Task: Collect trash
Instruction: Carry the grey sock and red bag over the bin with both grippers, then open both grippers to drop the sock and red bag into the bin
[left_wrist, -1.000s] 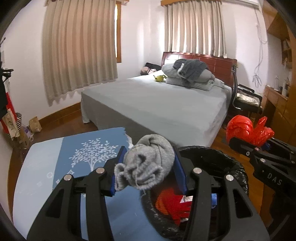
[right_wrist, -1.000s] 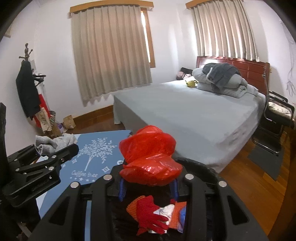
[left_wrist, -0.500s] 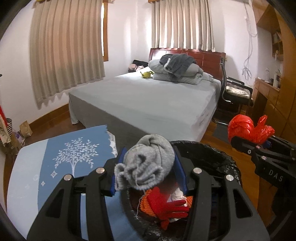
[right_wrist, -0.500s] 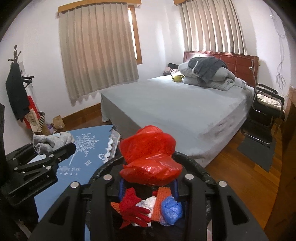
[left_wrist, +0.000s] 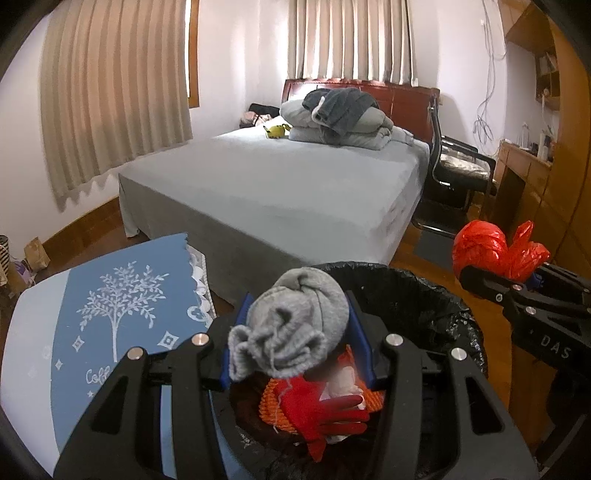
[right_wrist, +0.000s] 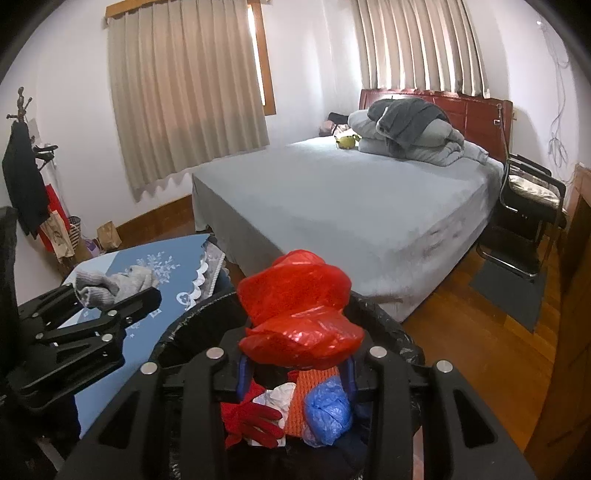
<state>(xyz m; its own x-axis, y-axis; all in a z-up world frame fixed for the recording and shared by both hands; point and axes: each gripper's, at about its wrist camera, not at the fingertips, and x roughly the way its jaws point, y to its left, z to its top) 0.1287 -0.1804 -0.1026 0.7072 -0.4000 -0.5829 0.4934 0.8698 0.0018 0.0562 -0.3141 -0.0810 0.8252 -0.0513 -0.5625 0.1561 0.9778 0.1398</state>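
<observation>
A balled-up grey knit cloth (left_wrist: 295, 321) is pinched between the blue pads of my left gripper (left_wrist: 295, 328), which hangs over the left rim of a black-lined trash bin (left_wrist: 436, 295). My right gripper (right_wrist: 295, 354) is shut on a crumpled red plastic bag (right_wrist: 299, 317) above the same bin (right_wrist: 391, 332). Inside the bin lie a red glove (left_wrist: 325, 413), an orange knit piece (right_wrist: 306, 391), white paper and a blue plastic wad (right_wrist: 327, 413). The right gripper with the red bag (left_wrist: 491, 251) shows at the right of the left wrist view; the left gripper with the grey cloth (right_wrist: 110, 284) shows at the left of the right wrist view.
A low table with a blue tree-print cloth (left_wrist: 110, 302) stands left of the bin. A grey bed (left_wrist: 280, 184) with piled bedding lies beyond. A black chair (right_wrist: 528, 199) and a dark mat (right_wrist: 509, 291) sit on the wood floor at right. Bags line the left wall.
Both grippers have moved forward and down over the bin, still holding their loads. More of the bin's contents now shows beneath them, and the table has slid away to the left.
</observation>
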